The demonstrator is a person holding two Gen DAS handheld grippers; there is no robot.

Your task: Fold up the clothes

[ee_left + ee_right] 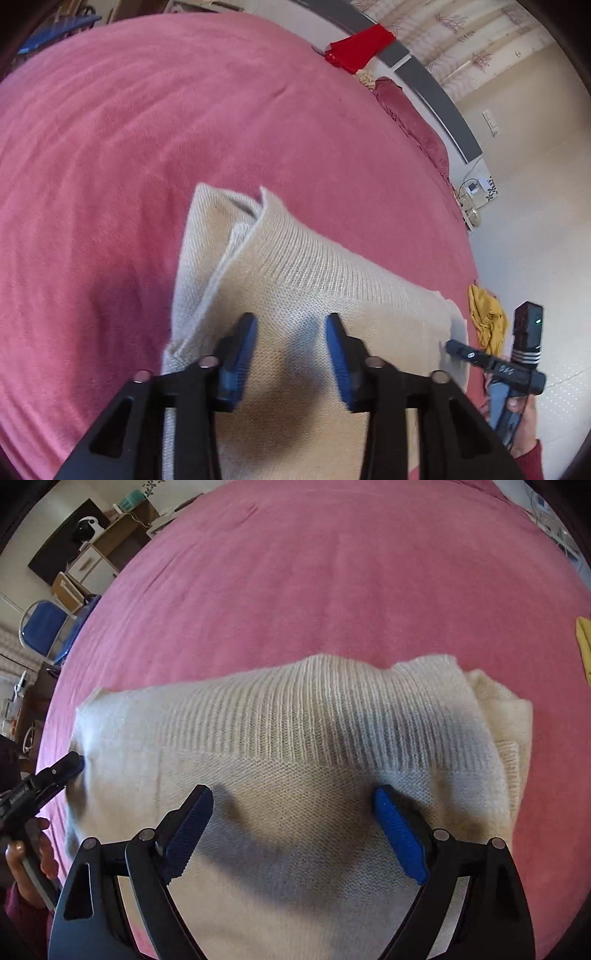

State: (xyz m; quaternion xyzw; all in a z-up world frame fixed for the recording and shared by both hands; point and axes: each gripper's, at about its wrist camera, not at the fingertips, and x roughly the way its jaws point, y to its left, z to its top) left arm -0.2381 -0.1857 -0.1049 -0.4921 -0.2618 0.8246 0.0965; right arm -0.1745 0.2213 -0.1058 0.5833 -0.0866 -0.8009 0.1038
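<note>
A cream knitted sweater [295,280] lies folded on the pink bedspread [147,147], ribbed hem on top. My left gripper [291,325] is open and hovers just above the sweater, holding nothing. In the right wrist view the sweater [295,738] fills the middle, with folded layers at its right end. My right gripper [293,801] is open wide above it and empty. The left gripper [74,762] shows at the sweater's left edge, and the right gripper [452,347] shows at the sweater's right edge in the left wrist view.
A yellow garment [485,317] lies at the bed's right edge, also seen in the right wrist view [583,642]. A red cloth [362,46] and dark red pillow [413,122] sit by the headboard. A blue chair [44,627] and a desk [110,542] stand beyond the bed.
</note>
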